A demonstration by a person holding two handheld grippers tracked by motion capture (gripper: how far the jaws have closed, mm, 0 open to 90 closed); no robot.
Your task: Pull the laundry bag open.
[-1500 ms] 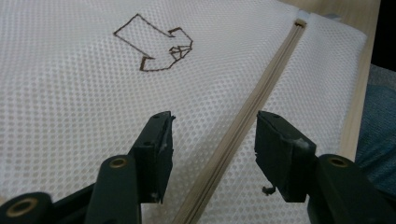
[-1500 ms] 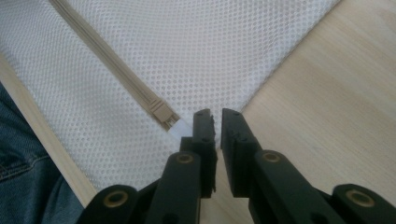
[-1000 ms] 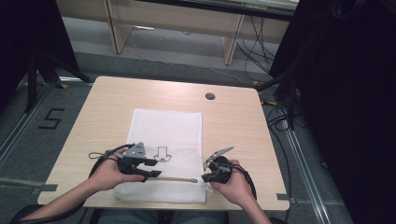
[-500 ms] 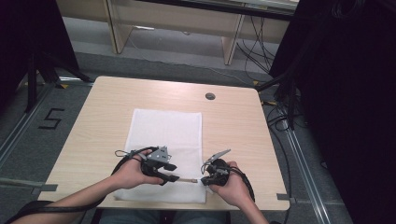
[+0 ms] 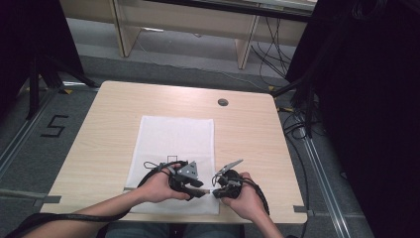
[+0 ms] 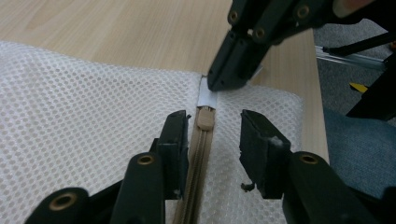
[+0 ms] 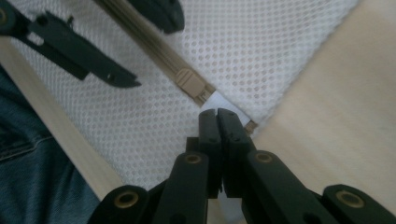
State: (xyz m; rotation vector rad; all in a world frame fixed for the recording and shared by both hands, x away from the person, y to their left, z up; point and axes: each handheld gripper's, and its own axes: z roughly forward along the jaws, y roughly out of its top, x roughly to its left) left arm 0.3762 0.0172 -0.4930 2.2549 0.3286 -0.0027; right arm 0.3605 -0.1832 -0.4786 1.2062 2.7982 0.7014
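pale wood table (image 5: pixel 124 114), grey floor (image 5: pixel 44 144); left claw (image 6: pixel 211 140) spread, right claw (image 7: pixel 217 116) pinching white tab (image 7: pixel 218 101).

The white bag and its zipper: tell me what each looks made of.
Mesh bag: looks like white synthetic netting, matte, with regular small holes all over. Zipper slider: seems moulded tan plastic, smooth and dull; beige zipper tape appears woven fabric, though that is less certain.
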